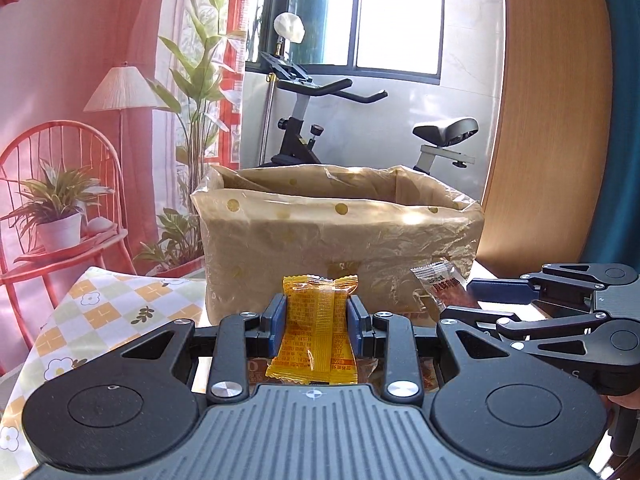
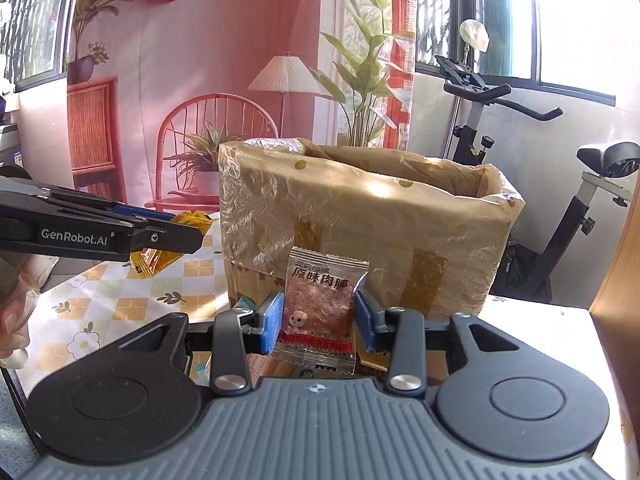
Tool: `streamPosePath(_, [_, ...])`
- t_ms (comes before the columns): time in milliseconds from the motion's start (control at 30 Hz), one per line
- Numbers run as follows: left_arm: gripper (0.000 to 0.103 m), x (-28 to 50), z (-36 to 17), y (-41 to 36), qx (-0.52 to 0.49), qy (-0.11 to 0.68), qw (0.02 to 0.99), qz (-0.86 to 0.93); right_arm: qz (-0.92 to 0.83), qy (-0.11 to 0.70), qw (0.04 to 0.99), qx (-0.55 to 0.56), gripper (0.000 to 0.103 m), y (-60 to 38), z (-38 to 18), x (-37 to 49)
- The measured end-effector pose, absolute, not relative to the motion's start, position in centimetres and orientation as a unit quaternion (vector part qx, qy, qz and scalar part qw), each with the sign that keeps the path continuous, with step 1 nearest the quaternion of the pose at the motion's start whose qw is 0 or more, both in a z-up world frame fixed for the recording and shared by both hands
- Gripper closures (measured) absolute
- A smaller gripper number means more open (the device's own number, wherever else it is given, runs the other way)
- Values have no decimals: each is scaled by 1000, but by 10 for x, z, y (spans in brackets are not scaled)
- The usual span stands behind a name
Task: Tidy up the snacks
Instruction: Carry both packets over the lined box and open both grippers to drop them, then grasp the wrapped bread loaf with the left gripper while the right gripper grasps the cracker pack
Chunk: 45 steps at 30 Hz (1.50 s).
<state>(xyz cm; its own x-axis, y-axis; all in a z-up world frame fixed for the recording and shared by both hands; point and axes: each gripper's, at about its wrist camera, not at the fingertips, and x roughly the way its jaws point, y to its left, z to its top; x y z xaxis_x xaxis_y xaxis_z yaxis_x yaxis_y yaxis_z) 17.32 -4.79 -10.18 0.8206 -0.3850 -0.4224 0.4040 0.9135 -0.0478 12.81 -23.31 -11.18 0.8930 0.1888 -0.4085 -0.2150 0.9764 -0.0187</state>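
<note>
Snacks — 2: yellow packet (image 1: 316, 322) clamped in left gripper (image 1: 317, 316), clear packet (image 2: 320, 310) in right gripper (image 2: 319, 320).

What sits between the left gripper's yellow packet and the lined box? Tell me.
Nothing: in the left wrist view, only bare tablecloth separates the yellow packet, clamped in the left gripper, from the lined box.

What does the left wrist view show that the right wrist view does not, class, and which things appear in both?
Only the left wrist view shows the yellow snack packet face-on, clamped by the left gripper. Only the right wrist view shows the label of the clear meat snack packet held in the right gripper, and a gloved hand. Both show both packets, the plastic-wrapped cardboard box, the checked tablecloth and the exercise bike.
</note>
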Motion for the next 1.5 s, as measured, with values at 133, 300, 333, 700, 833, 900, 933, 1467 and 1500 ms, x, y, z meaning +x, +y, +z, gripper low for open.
streamPosePath(133, [70, 187, -84, -50, 11, 204, 957, -207, 106, 186, 976, -39, 62, -237, -93, 144])
streamPosePath(300, [70, 210, -61, -56, 9, 185, 961, -207, 106, 162, 980, -43, 62, -246, -69, 174])
streamPosePath(333, [70, 218, -57, -59, 11, 181, 961, -206, 105, 158, 981, -45, 62, -247, -65, 180])
streamPosePath(700, [68, 309, -44, -106, 44, 206, 956, -204, 58, 202, 977, -22, 62, -281, -61, 266])
streamPosePath(833, [59, 318, -50, -113, 51, 212, 958, -186, 45, 223, 974, 4, 57, -291, -67, 273])
streamPosePath(900, [48, 318, -52, -106, 45, 215, 957, -188, 50, 217, 975, 3, 51, -293, -68, 266])
streamPosePath(933, [47, 315, -53, -102, 44, 216, 958, -184, 52, 213, 976, 1, 47, -293, -68, 261])
streamPosePath(1467, [36, 237, -52, -32, 24, 224, 959, -173, 69, 177, 981, 44, 47, -292, -65, 178])
streamPosePath(1500, [36, 234, -53, -30, 23, 226, 959, -172, 68, 177, 981, 46, 47, -292, -67, 174])
